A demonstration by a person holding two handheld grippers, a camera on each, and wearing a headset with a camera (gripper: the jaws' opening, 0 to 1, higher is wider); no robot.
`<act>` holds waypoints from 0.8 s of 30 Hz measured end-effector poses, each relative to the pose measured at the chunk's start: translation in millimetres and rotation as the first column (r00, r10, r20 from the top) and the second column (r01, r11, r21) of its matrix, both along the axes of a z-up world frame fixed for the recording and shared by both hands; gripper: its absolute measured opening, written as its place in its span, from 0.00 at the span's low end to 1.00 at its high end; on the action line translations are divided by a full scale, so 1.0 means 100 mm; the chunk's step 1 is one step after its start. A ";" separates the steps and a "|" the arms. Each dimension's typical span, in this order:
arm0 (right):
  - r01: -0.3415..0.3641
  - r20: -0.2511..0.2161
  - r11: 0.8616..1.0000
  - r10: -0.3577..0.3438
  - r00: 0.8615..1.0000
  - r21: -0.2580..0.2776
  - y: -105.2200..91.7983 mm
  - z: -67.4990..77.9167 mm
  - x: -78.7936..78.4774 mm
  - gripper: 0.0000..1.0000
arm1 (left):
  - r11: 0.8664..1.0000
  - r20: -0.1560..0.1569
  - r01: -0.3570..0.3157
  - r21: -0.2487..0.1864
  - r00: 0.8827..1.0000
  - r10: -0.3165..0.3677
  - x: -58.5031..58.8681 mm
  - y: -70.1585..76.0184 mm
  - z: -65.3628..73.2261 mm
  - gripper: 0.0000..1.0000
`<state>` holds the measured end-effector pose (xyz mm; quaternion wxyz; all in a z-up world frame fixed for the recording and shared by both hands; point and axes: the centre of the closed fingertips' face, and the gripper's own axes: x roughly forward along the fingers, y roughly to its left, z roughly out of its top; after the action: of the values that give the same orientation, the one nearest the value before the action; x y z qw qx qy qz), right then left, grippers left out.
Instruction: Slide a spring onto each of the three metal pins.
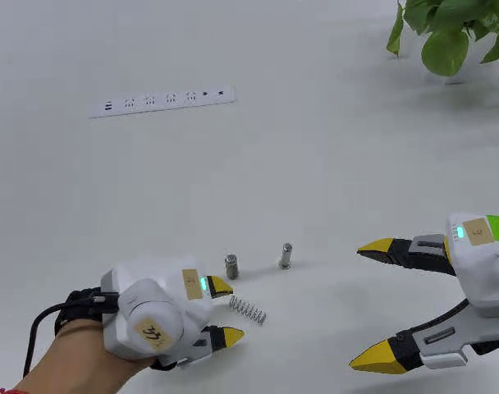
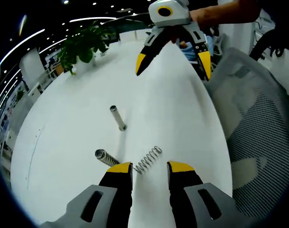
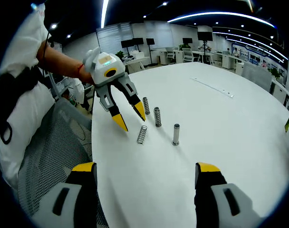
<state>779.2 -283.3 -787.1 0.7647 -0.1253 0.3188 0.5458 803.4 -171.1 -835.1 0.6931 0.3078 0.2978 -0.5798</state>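
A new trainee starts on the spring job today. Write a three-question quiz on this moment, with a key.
1. True or false: the loose spring lies on the table, held by neither gripper.
2. Going by the right gripper view, how many of the metal pins carry a spring? A) none B) two C) all three
3. Which stands open wider, the left gripper or the right gripper?
Key: 1 true. 2 B: one bare pin stands beside two that carry springs. 3 the right gripper.
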 end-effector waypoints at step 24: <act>0.040 -0.008 0.999 -0.040 0.999 0.010 -0.09 -0.05 -0.04 0.84 | 0.992 -0.014 -0.019 0.125 1.000 0.021 0.00 0.07 -0.26 0.18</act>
<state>775.1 -292.0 -792.1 0.7749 -0.1130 0.3216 0.5323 802.9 -163.9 -861.5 0.6760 0.3433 0.3417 -0.5554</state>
